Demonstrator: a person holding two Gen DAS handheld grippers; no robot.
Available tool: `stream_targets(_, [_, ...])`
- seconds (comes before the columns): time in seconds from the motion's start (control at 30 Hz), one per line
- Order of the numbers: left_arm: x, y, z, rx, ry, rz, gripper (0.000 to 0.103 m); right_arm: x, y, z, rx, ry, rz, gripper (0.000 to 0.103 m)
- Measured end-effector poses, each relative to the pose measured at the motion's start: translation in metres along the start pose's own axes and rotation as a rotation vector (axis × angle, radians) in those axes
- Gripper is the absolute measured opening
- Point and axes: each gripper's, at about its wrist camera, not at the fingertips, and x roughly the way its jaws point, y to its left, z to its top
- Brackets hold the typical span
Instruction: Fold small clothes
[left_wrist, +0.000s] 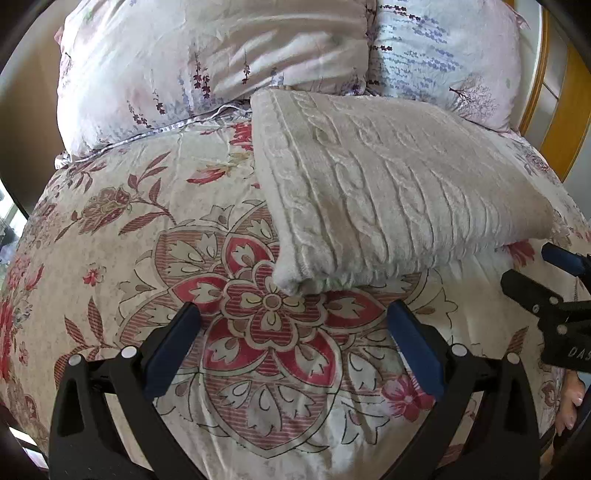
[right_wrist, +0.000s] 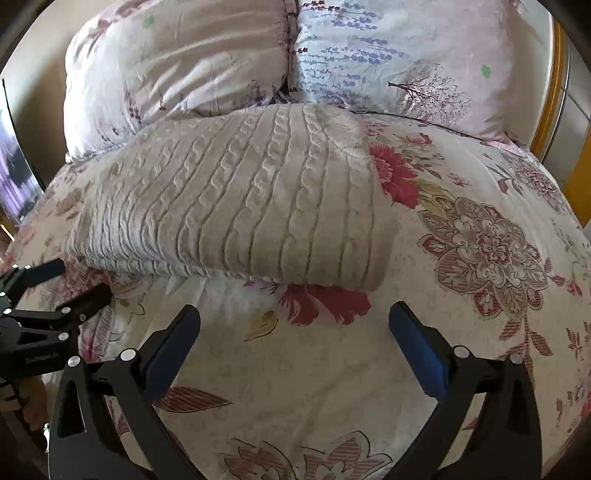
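Note:
A cream cable-knit sweater lies folded into a thick rectangle on the floral bedspread. It also shows in the right wrist view. My left gripper is open and empty, just in front of the sweater's near left corner. My right gripper is open and empty, just in front of the sweater's near right edge. Each gripper shows at the edge of the other's view: the right one and the left one, both with fingers apart.
Two floral pillows lie behind the sweater at the head of the bed. A yellow wooden frame stands at the right. Bare bedspread stretches in front of the sweater.

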Motion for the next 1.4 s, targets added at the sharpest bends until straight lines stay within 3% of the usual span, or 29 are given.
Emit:
stream_targets(0.23, [0.0012,-0.0002,-0.0001,0.001,-0.009,-0.01,0.101,0.0066,0.0043,-0.0012,-0.018,0.044,-0.016,0.102])
stream_targets(1.4, [0.0006,-0.0017,-0.0001,-0.003,-0.009,-0.012,0.101,0.007,0.0053,-0.0021,-0.022,0.045,-0.019,0.102])
